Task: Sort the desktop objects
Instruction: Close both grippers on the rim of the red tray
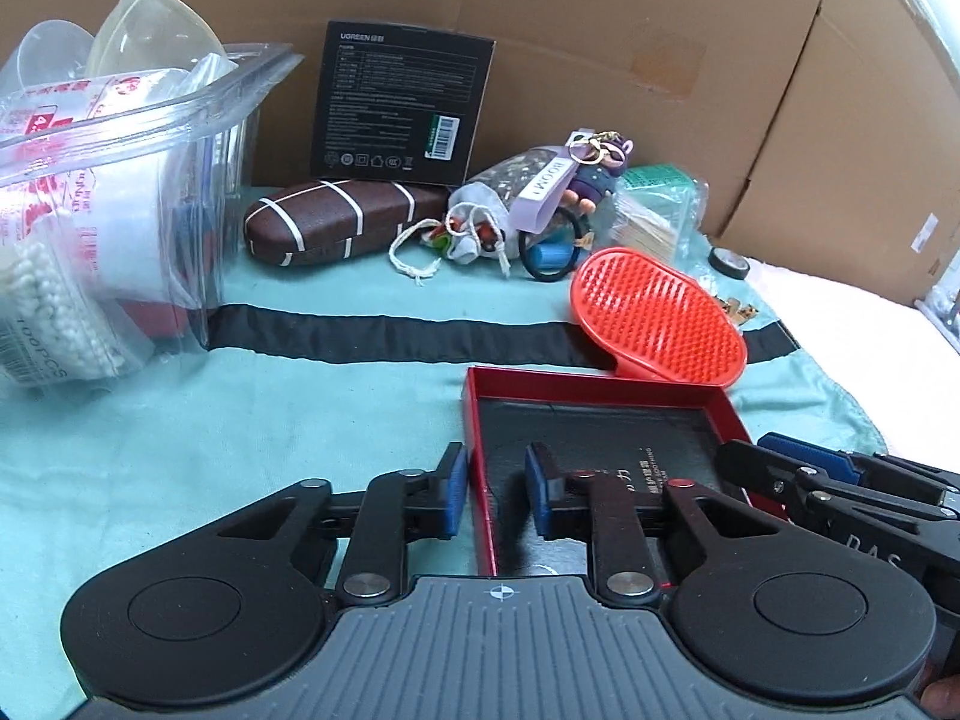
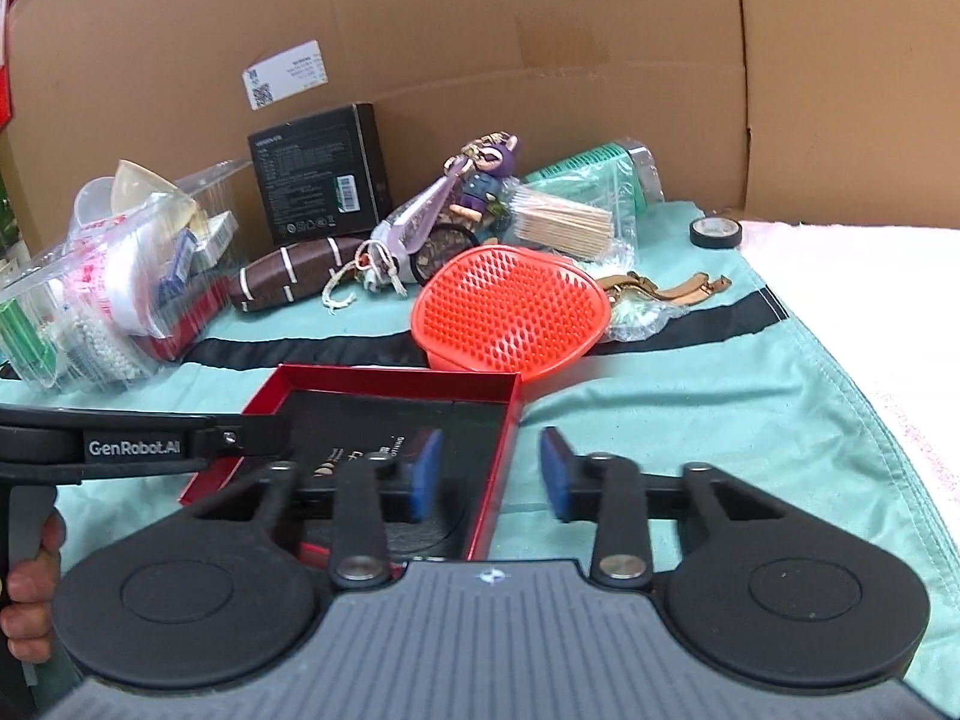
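While much of the clutter waits at the back of the teal cloth (image 1: 180,450), two hand-held grippers straddle opposite side walls of a shallow red box (image 1: 600,384) holding a black insert, at the near edge of the workspace. The left gripper (image 1: 489,489) has one blue pad outside the box's left wall and one inside; the right gripper (image 2: 489,474) brackets the right wall the same way. Each has its jaws narrowed around its wall with gaps visible, so neither pad pair appears to press on the wall yet.

At the left, a clear plastic bin (image 1: 198,114) already holds bagged cotton swabs, cups and small packets, which suggests some sorting is done. Still loose behind the red box: an orange bristle brush (image 1: 657,315) resting against its far rim, a brown glasses case (image 1: 336,219), a black carton (image 1: 399,102), a drawstring pouch (image 1: 474,228), a purple figure keychain (image 1: 591,177), bagged toothpicks (image 2: 564,222), a tape roll (image 2: 714,232) and a gold watch band (image 2: 666,287). By this evidence, most of the job remains.
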`<state>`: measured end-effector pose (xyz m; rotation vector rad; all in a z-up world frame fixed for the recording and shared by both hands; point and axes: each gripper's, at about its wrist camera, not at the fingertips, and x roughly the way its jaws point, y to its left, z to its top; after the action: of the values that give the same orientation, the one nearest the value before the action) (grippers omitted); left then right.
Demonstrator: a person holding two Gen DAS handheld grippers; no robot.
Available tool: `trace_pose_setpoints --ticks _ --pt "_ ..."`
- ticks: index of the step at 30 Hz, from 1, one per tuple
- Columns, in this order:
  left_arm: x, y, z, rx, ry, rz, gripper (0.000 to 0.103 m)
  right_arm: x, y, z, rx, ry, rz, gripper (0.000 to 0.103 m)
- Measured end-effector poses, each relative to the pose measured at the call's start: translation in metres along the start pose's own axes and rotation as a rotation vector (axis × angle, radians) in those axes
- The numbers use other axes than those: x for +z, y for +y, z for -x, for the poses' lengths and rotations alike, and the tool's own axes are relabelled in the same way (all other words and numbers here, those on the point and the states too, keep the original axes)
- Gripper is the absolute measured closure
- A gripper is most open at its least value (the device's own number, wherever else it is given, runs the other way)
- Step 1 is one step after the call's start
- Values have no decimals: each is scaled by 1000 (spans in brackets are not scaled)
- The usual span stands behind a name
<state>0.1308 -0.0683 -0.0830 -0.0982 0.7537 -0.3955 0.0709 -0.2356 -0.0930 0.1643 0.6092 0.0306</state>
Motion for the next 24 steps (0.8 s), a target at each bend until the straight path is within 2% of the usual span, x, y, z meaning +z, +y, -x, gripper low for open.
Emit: trace_pose_setpoints --ticks 1,2,6,8,10,13,14,15,16,17,18,22,24 --pt "0 1 0 -1 0 2 70 0 0 -2 2 7 1 80" --pt "1 1 0 1 -2 2 65 -1 0 -3 2 15 1 82" --pt "0 -2 -2 9 -12 -27 65 -2 1 -6 -6 23 -3 82" --pt "0 -4 -2 25 -9 -44 84 -2 2 -6 -10 21 5 89" --pt "1 -2 -2 22 -5 -40 87 -1 2 -5 -23 19 15 94" --pt "1 0 -2 15 -5 -27 84 -1 2 -5 -25 25 12 94" --pt "1 -1 -2 14 -7 -31 74 -1 3 -5 -29 25 14 94" --pt "0 -2 -2 17 -10 -34 73 -1 4 -6 -33 27 14 94" --pt "0 -4 -3 24 -13 -43 73 -1 4 -7 -36 30 16 94" --pt "-1 -6 -3 32 -15 -56 80 0 4 -7 -37 31 17 93" --pt "-2 -9 -3 47 -18 -73 92 0 4 -8 -37 33 18 93" --pt "-2 -12 -1 69 -10 -97 94 1 7 -10 -50 37 41 93" --pt "-4 -10 -1 62 -20 -81 90 1 7 -9 -51 39 48 94"
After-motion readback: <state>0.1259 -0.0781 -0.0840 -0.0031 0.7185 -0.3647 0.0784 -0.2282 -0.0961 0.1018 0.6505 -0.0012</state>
